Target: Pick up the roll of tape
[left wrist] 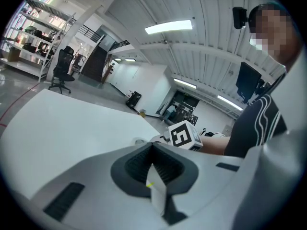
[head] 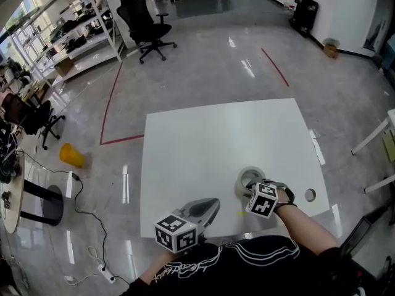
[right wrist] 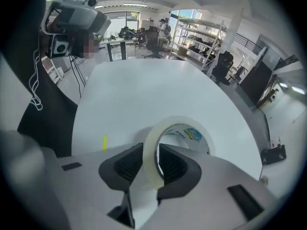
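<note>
The roll of clear tape (head: 249, 177) lies flat on the white table (head: 203, 140), near its front right. My right gripper (head: 252, 189) points steeply down at it. In the right gripper view the roll (right wrist: 194, 133) shows a printed label inside, and the right gripper (right wrist: 154, 164) straddles the near wall of the ring, one pad outside and one inside, shut on it. My left gripper (head: 213, 203) rests low at the table's front edge, aimed toward the roll. Its jaws (left wrist: 152, 150) meet at the tips with nothing between them. The right gripper's marker cube (left wrist: 184, 134) shows beyond it.
A small yellow mark (head: 241, 213) lies on the table between the two grippers. A round hole (head: 310, 195) sits near the table's right front corner. On the floor are an office chair (head: 145, 23) far behind and a yellow object (head: 71, 155) to the left.
</note>
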Demonstrator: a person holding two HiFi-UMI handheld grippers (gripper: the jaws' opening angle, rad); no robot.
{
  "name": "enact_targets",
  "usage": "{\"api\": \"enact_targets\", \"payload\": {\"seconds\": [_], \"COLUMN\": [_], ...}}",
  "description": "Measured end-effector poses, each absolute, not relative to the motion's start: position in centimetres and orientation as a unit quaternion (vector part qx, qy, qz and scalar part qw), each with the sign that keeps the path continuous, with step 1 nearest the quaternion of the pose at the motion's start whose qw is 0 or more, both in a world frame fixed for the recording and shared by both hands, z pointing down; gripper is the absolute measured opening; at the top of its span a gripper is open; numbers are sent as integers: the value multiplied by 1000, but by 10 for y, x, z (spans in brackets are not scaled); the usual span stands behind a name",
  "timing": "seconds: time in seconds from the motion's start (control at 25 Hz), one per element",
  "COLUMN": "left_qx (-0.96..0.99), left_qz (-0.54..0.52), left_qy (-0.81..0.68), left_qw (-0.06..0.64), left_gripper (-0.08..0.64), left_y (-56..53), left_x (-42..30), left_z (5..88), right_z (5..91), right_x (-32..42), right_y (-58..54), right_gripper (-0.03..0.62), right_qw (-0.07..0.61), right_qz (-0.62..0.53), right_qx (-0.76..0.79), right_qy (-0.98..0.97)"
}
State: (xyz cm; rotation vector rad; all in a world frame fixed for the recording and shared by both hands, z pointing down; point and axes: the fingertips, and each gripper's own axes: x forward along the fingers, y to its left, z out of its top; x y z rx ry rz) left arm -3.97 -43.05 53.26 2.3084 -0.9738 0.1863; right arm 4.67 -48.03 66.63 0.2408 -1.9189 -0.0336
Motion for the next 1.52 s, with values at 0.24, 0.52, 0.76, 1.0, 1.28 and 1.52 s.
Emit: {"api": "enact_targets", "payload": {"seconds": [0.24,0.52,0.76,1.0,1.28,1.52], "left_qx": [877,877,873,883,900,912], "left_qz": [66,63,49,37,21,20], "left_qy": [-369,-368,-378,-374,-359,-343], "left_qw": [300,303,303,280,247,224], "left_gripper": [3,3,3,3,3,3], "left_y": [-429,-426,-438,-452,-457,-456], "left_x": [-39,-32,-36,-28,-16,-7], "left_z": [521,517,508,479,437,416], "right_z": [659,631,577,494,431,407], "right_x": [46,54,55,70,84,84], "right_y": [-480,-496,-500,-490,-474,-463], "right_gripper": [92,91,92,92,92,92], "right_qw": [531,420,233,106,23,-8], "right_qz": [24,141,243,241,215,201], "right_qx": [120,187,211,212,208,200], "right_qy": [-839,-877,-918,-941,-954,-959]}}
